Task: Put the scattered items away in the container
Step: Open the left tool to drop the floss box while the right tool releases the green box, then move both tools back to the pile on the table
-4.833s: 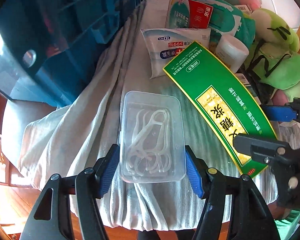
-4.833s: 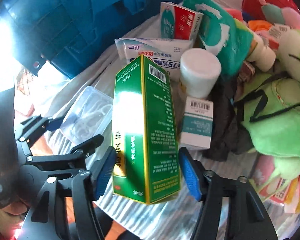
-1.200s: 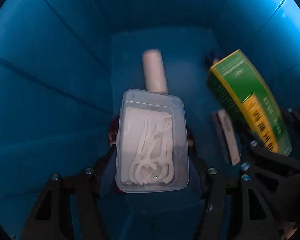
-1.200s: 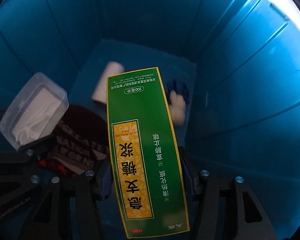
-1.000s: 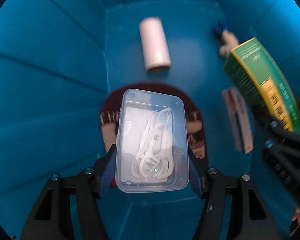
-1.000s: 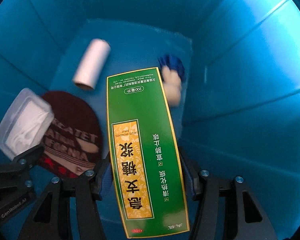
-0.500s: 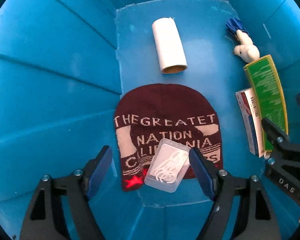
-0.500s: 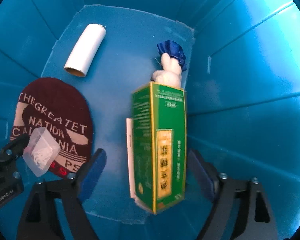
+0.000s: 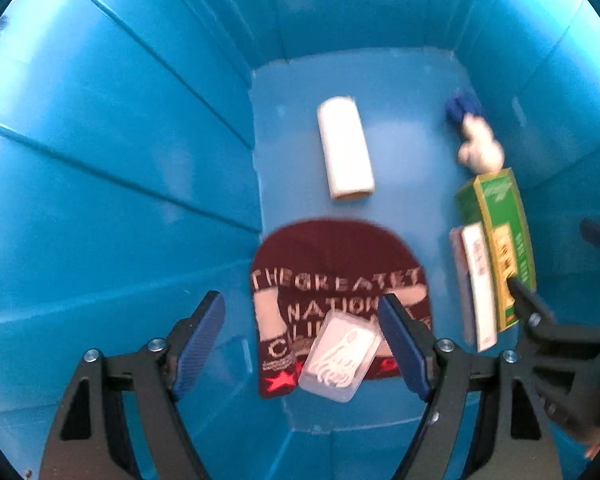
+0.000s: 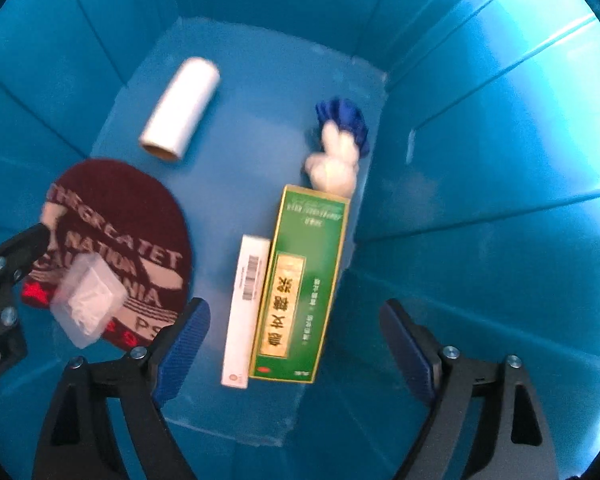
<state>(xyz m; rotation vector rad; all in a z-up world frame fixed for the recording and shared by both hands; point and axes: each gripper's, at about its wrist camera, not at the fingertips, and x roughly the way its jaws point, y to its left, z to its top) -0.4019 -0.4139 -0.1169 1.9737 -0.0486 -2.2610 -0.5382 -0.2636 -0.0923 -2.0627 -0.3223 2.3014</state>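
Observation:
Both views look down into the blue container [image 9: 120, 184] [image 10: 479, 160]. The clear plastic box of floss picks [image 9: 339, 356] [image 10: 88, 300] lies tilted on a maroon beanie [image 9: 331, 256] [image 10: 116, 216] on the container floor. My left gripper [image 9: 298, 304] hangs open above it, touching nothing. The green carton [image 10: 303, 284] [image 9: 499, 240] lies flat on the floor beside a narrow white box [image 10: 246, 304]. My right gripper [image 10: 295, 308] is above the carton, its jaws opening, pads clear of it.
A white roll [image 9: 345, 154] [image 10: 180, 110] lies near the far end of the floor. A small white and blue plush toy [image 9: 479, 148] [image 10: 335, 160] sits by the right wall, just beyond the carton. Steep ribbed walls close in on all sides.
Both grippers have opened and dropped their loads: the clear box onto the beanie, the green carton onto the floor by the white box. The left gripper has risen.

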